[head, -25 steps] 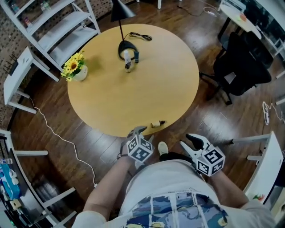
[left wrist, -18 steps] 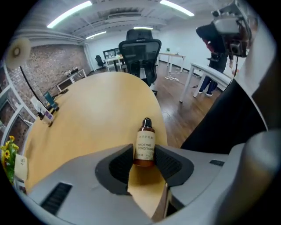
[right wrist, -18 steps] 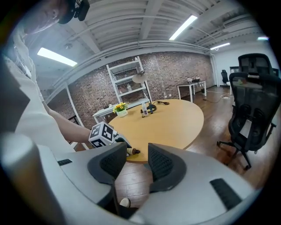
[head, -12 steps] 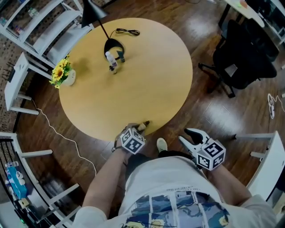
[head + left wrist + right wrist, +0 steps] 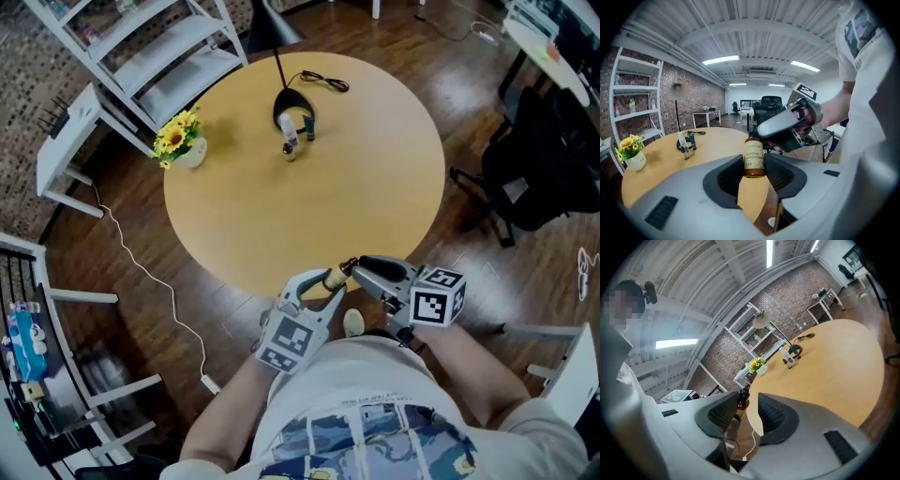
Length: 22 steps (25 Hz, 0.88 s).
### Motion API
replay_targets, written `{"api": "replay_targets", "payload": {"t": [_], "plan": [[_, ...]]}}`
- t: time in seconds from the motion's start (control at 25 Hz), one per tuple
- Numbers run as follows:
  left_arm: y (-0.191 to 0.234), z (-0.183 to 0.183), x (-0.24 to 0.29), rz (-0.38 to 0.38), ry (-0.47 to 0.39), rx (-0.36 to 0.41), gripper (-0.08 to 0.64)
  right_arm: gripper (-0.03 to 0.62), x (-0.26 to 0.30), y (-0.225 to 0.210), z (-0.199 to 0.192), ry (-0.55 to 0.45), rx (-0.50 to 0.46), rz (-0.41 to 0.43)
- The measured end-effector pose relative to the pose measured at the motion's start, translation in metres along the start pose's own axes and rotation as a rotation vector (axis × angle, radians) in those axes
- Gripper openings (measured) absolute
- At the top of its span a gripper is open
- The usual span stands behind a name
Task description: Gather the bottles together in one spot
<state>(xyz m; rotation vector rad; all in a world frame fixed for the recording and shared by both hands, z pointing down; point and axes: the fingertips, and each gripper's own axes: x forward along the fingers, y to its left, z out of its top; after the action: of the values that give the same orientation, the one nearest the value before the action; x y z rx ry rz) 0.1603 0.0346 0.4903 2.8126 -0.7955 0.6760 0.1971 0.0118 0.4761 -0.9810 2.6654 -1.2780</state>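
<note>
Landmark: round wooden table (image 5: 375,187); every place below is given from it.
Shelving unit (image 5: 159,52): white, beyond the table's far-left edge, off it.
Sunflower pot (image 5: 180,143): on the table at its left rim, upright.
Desk lamp (image 5: 292,101): black base on the far part of the table, with its cable trailing toward the far rim.
White bottle (image 5: 290,142): upright on the table, just in front of the lamp base.
Teal bottle (image 5: 308,127): upright on the table, close beside the white bottle and against the lamp base.
Left gripper (image 5: 322,289): at the table's near rim, jaws clenched on the body of the conditioner bottle.
Amber conditioner bottle (image 5: 753,159): the lone bottle, well apart from the pair by the lamp. It is held clear of the table at its near edge, upright between the left jaws, dark cap on top.
Right gripper (image 5: 357,269): over the near rim, just right of the bottle, its tips at the cap. Its jaws have just been closing. The cap lies between them by one jaw, with a gap at the other, so they are not gripping it.
Office chair (image 5: 548,159): black, on the floor off the table's right side.
</note>
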Motion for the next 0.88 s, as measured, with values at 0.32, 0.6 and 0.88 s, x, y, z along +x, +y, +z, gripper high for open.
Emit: {"api": "replay_targets", "payload": {"t": [0.32, 0.6, 0.88], "plan": [[0.034, -0.027, -0.094, 0.032, -0.061, 0.026, 0.149, 0.141, 0.077, 0.083, -0.027, 0.03, 0.086, 0.096], [0.053, -0.055, -0.146, 0.001, -0.072, -0.059, 0.158, 0.095, 0.112, 0.131, -0.046, 0.012, -0.022, 0.05], [0.071, -0.102, -0.179, -0.042, 0.028, -0.257, 0.16, 0.094, 0.105, 0.13, -0.047, 0.048, -0.34, -0.152]]}}
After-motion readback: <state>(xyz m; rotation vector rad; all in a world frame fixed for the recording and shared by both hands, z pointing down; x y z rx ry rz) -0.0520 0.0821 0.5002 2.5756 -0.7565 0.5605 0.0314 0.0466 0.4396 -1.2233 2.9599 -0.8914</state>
